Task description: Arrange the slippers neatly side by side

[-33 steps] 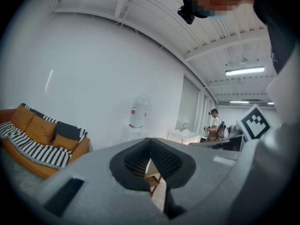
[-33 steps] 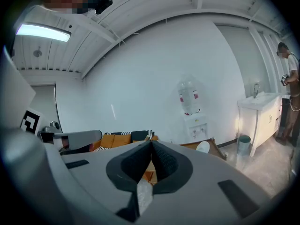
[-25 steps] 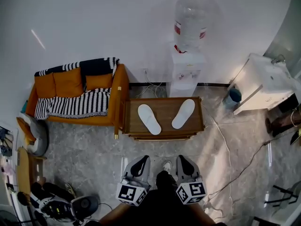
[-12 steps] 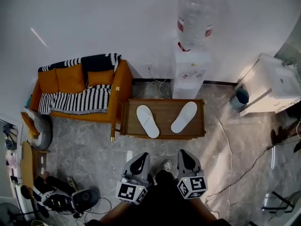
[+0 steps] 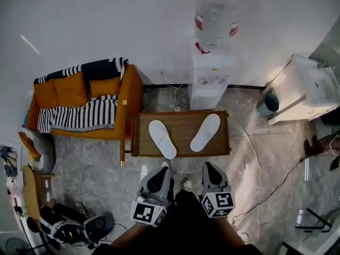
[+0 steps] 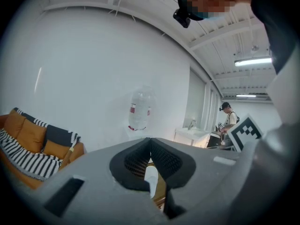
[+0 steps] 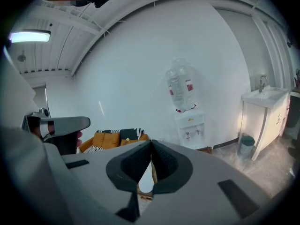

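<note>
Left gripper (image 5: 162, 170) and right gripper (image 5: 209, 167) are seen shut and empty, so the white slippers (image 5: 161, 138) ahead of the jaws could be shoved off the bench (image 5: 183, 129) if approached unopened.

White wall (image 5: 106, 20), grey marbled floor (image 5: 90, 163) (cables (image 5: 172, 97) at wall foot). Orange sofa (image 5: 69, 92) with striped blanket (image 5: 79, 116), low wooden table (image 5: 183, 137), water dispenser (image 5: 210, 78), white sink cabinet (image 5: 305, 89). Ceiling tube light (image 7: 29, 36) on.
</note>
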`<state>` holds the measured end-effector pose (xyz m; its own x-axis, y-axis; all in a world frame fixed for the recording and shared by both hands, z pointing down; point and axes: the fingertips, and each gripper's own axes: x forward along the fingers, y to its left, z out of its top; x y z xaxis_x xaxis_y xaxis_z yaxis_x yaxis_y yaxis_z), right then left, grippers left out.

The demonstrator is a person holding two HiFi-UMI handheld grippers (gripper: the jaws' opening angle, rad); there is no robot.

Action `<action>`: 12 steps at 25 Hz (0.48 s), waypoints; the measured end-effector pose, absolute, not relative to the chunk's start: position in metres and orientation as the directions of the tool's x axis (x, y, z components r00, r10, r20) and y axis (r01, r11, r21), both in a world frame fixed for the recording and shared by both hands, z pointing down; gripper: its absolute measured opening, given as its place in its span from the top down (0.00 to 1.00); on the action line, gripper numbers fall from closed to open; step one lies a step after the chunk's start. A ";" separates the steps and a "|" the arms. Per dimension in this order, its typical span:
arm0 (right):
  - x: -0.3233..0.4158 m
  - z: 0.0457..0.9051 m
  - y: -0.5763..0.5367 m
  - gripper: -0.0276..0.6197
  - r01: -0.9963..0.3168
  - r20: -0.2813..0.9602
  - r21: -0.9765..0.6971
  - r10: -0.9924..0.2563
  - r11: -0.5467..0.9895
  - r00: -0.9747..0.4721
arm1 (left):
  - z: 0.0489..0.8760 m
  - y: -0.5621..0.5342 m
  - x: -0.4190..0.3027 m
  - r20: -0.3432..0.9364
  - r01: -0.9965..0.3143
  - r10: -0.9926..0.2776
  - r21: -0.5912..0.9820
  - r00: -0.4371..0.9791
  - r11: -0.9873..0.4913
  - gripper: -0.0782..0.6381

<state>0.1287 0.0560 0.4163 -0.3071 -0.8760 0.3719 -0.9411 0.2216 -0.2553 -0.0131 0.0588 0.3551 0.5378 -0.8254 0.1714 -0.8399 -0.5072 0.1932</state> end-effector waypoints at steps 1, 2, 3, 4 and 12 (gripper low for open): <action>0.130 0.420 0.049 0.94 -0.945 0.381 -0.252 -0.877 0.207 -0.294 | 0.356 0.051 -0.013 0.172 -0.834 -0.819 0.194 0.547 -0.516 0.87; 0.131 0.424 0.042 0.94 -0.949 0.390 -0.251 -0.877 0.193 -0.281 | 0.358 0.043 -0.013 0.175 -0.828 -0.812 0.196 0.556 -0.525 0.87; 0.132 0.429 0.036 0.94 -0.951 0.399 -0.251 -0.876 0.178 -0.269 | 0.360 0.035 -0.013 0.177 -0.823 -0.806 0.199 0.565 -0.533 0.87; 0.133 0.433 0.029 0.94 -0.954 0.409 -0.252 -0.875 0.164 -0.258 | 0.361 0.027 -0.014 0.179 -0.817 -0.800 0.202 0.573 -0.540 0.87; 0.139 0.478 -0.028 0.94 -0.964 0.492 -0.262 -0.851 0.053 -0.181 | 0.377 -0.028 -0.022 0.206 -0.788 -0.763 0.229 0.612 -0.571 0.87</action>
<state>0.1392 -0.0281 0.4777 -0.1809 -0.8514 0.4923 -0.9636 0.0533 -0.2618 -0.0217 -0.0277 0.3773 0.6125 -0.7631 0.2062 -0.7884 -0.5710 0.2289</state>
